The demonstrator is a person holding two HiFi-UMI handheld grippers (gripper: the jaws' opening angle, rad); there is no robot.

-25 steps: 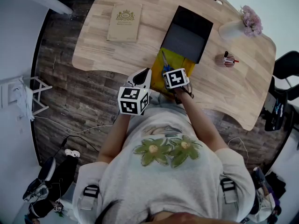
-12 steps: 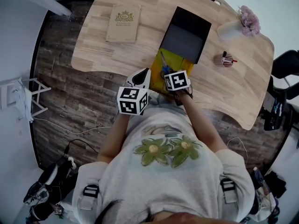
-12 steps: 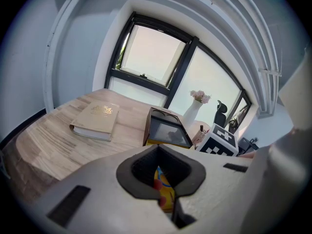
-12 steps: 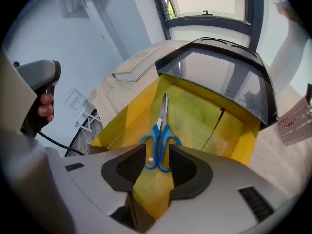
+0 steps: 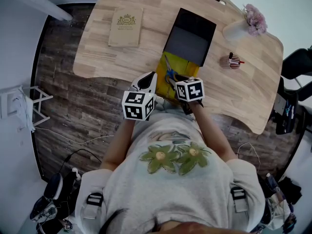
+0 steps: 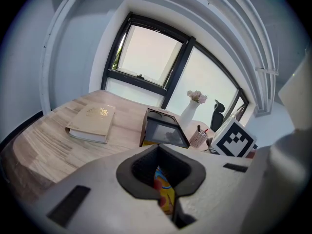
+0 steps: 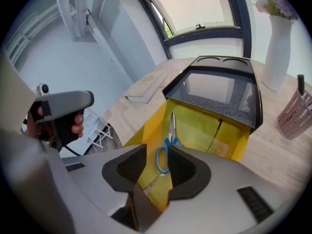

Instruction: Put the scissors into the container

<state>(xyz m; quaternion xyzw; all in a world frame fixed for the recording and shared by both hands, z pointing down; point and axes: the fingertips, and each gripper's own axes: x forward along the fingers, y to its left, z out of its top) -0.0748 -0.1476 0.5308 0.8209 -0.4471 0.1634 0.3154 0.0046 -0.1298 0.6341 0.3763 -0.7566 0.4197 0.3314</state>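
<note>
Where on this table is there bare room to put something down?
Bare wood lies between the book and the black box, and right of the yellow tray, nearer than the pen cup. It is crowded at the near edge, where the left gripper and right gripper hang by the tray holding the scissors.

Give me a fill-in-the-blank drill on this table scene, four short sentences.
1. The scissors have ___ handles.
2. They lie in the ___ tray that sticks out of the black box.
3. In the head view, the book lies to the ___ of that box.
4. The white vase holds ___ flowers.
Missing words: blue; yellow; left; pink.
</note>
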